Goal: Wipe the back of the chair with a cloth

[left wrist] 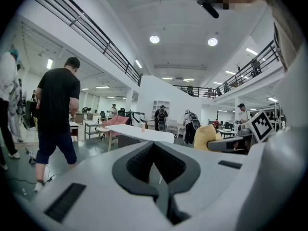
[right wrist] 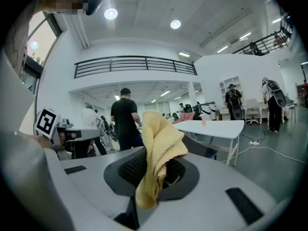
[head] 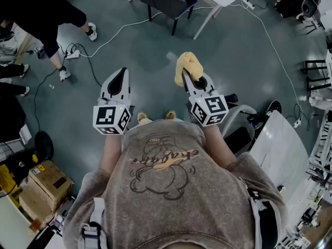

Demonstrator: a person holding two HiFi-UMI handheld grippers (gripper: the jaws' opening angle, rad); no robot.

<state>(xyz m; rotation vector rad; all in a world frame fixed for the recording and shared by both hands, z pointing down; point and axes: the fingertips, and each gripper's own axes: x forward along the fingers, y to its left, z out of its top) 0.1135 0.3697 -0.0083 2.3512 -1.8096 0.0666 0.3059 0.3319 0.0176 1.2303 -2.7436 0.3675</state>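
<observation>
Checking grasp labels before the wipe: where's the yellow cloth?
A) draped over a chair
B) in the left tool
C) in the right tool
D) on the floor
C: the yellow cloth is pinched in the right tool, while the left tool has nothing between its jaws.

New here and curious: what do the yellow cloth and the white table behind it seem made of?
The yellow cloth, pinched in the right claw: probably terry or microfibre, given its fuzzy nap and soft folds. The white table: smooth, matte top, perhaps laminate or painted board.
</observation>
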